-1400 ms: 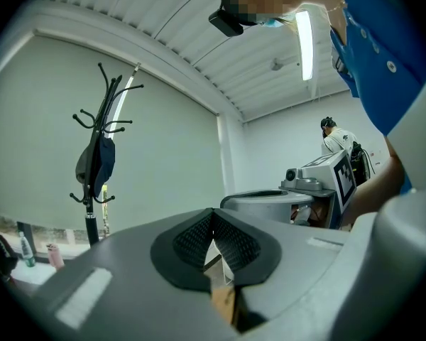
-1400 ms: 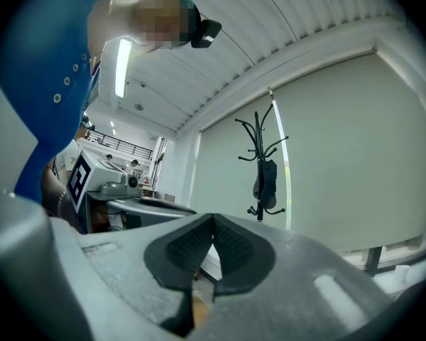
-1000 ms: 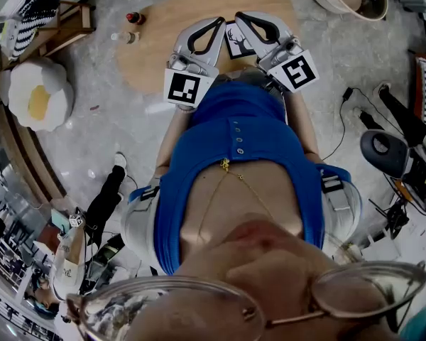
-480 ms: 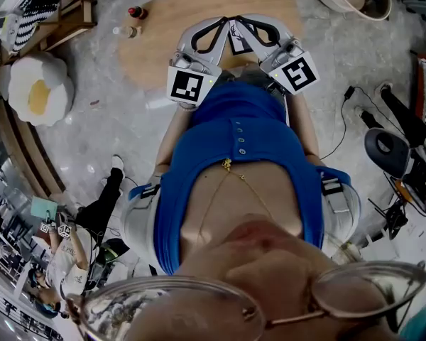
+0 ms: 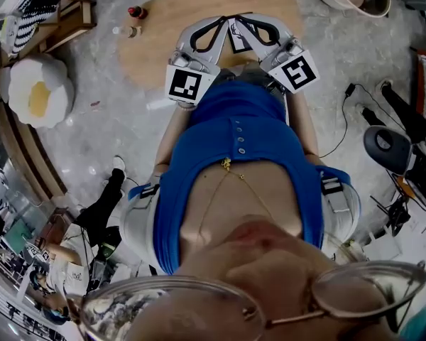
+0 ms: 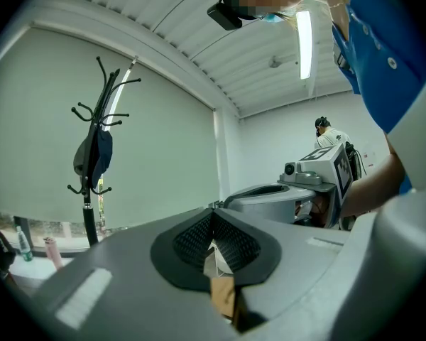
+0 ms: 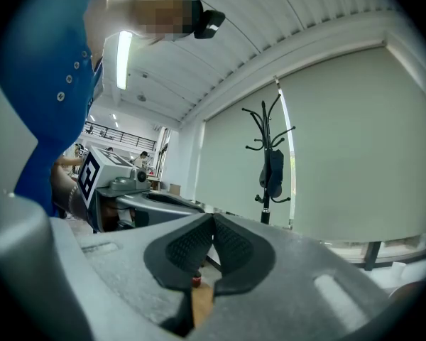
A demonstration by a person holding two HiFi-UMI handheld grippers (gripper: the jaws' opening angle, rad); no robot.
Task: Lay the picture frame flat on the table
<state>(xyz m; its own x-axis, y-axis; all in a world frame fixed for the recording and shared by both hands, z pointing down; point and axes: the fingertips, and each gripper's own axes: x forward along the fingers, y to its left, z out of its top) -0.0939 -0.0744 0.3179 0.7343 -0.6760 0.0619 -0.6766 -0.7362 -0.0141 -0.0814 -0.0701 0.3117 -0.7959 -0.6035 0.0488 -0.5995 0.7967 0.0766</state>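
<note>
The picture frame [image 5: 236,40] shows at top centre of the head view, on the wooden table [image 5: 156,45] (wedged between both tools). The left gripper [image 5: 223,21] and right gripper [image 5: 239,20] flank it, each with jaws pressed together and gripping nothing.

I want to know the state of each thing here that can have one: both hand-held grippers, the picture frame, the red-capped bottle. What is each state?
Left hand-held gripper: jaws shut.
Right hand-held gripper: jaws shut.
Picture frame: on the table, between both gripper tips; upright or tilted, cannot tell.
Red-capped bottle: on the table, cap on.
</note>
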